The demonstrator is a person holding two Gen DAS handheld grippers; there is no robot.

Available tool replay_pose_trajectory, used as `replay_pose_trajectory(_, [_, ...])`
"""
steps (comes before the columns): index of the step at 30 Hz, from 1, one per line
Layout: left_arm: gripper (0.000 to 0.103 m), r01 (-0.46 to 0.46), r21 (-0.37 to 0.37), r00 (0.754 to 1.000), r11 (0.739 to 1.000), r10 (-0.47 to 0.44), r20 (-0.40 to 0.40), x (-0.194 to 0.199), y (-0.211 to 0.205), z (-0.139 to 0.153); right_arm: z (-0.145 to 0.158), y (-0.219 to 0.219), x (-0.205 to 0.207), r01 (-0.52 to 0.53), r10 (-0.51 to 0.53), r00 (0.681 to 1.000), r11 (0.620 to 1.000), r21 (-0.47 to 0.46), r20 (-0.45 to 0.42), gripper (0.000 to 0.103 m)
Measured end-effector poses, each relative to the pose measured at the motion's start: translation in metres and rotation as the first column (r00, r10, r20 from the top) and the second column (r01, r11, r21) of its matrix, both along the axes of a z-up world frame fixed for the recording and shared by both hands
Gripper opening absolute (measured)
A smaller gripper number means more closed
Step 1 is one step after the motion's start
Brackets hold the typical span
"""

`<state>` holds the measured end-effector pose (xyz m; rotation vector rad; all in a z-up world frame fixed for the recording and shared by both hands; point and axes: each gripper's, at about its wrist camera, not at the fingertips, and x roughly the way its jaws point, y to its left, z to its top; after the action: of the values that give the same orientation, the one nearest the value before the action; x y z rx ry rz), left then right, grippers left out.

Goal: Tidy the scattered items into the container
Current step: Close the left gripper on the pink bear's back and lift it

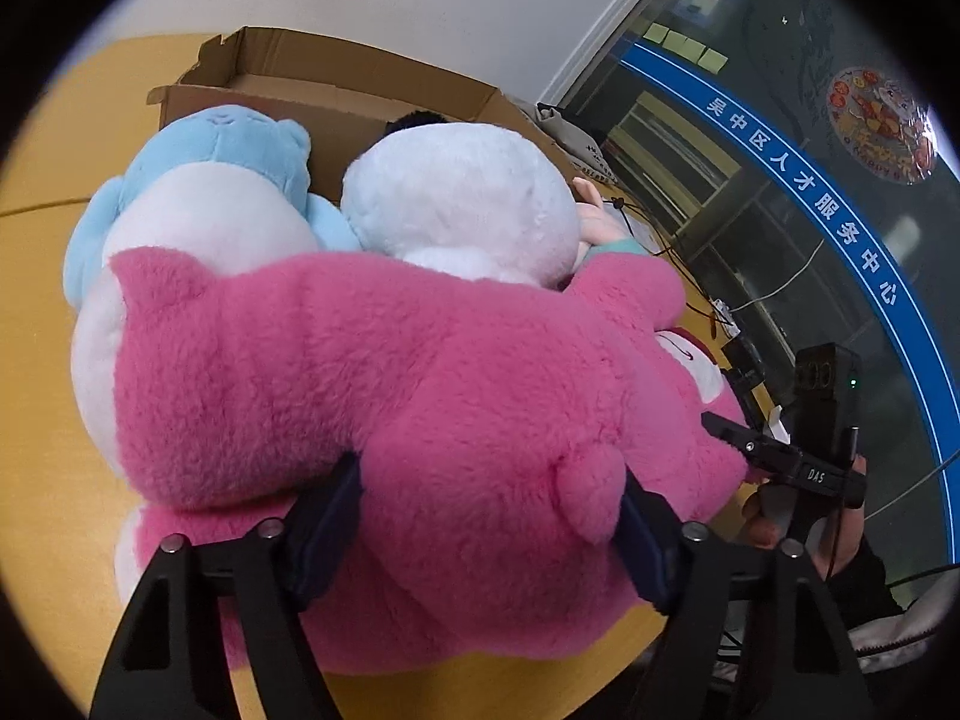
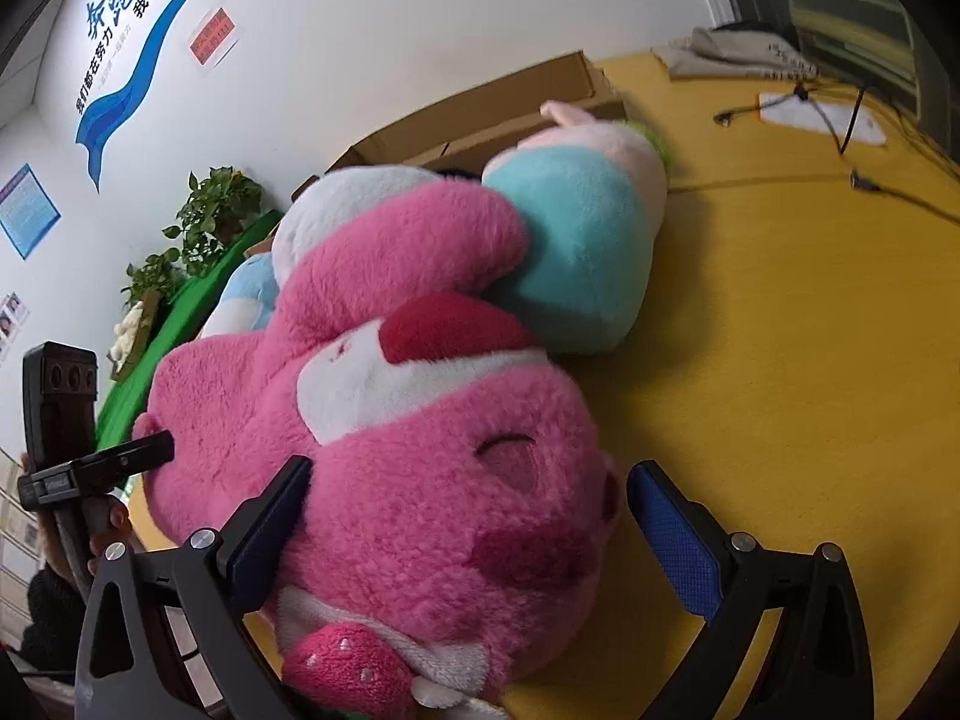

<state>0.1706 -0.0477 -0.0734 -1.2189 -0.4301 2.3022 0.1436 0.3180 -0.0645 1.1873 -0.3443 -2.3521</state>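
while the pink plush (image 1: 420, 396) lay on the yellow surface (image 2: 810, 312) before the box (image 1: 336, 96), left fingers (image 1: 324, 528) pinched its soft, light rump; right fingers (image 2: 678, 534) stood spread around its head, which looked bulky and squashy, best gripped deep.

pink plush bear (image 1: 420, 396) lies on its side on yellow table, touching blue plush (image 1: 204, 180) and white plush (image 1: 462, 198); open cardboard box (image 1: 336, 96) behind.

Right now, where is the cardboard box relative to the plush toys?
In the left wrist view the open cardboard box stands on the yellow table at the far side, directly behind the blue plush and white plush, beyond the pink plush.
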Motion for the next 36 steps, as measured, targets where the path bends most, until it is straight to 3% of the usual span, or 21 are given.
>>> replay_pose_trajectory(3, [0.062,-0.015,-0.015,1.0,1.0,0.015,-0.001,0.003,0.002,0.002,-0.004,-0.005,0.003,-0.009,0.009,1.0,1.0,-0.026,0.015,0.102])
replay_pose_trajectory(4, [0.059,-0.02,-0.017,1.0,1.0,0.02,-0.001,0.003,0.002,0.003,-0.003,-0.006,0.004,-0.011,0.011,1.0,0.999,-0.042,0.016,0.093])
replay_pose_trajectory(10, [0.048,-0.014,-0.049,1.0,0.999,0.013,-0.018,0.019,0.003,0.022,0.022,-0.016,0.02,-0.024,0.024,0.999,1.0,-0.014,-0.04,0.071])
replay_pose_trajectory(14, [0.047,-0.018,-0.058,0.998,0.998,0.014,-0.062,0.033,0.002,0.049,0.056,-0.021,0.035,-0.039,0.039,0.994,0.999,0.002,-0.102,0.068])
replay_pose_trajectory(20, [0.047,-0.035,-0.08,0.976,0.996,0.016,-0.218,0.024,-0.002,0.114,0.113,-0.025,0.03,-0.041,0.033,0.976,0.999,-0.033,-0.215,0.068])
replay_pose_trajectory(26, [0.047,-0.037,-0.113,0.928,0.993,-0.008,-0.372,-0.027,-0.004,0.184,0.184,-0.036,-0.017,-0.037,0.02,0.92,0.999,-0.037,-0.392,0.068])
replay_pose_trajectory(31, [0.047,-0.052,-0.113,0.889,0.992,-0.005,-0.457,-0.096,-0.01,0.243,0.246,-0.05,-0.082,-0.031,0.016,0.86,0.999,-0.022,-0.51,0.068])
replay_pose_trajectory(36, [0.047,-0.08,-0.117,0.881,0.99,0.015,-0.474,-0.173,-0.019,0.278,0.289,-0.068,-0.169,-0.035,0.012,0.838,0.999,-0.031,-0.546,0.068])
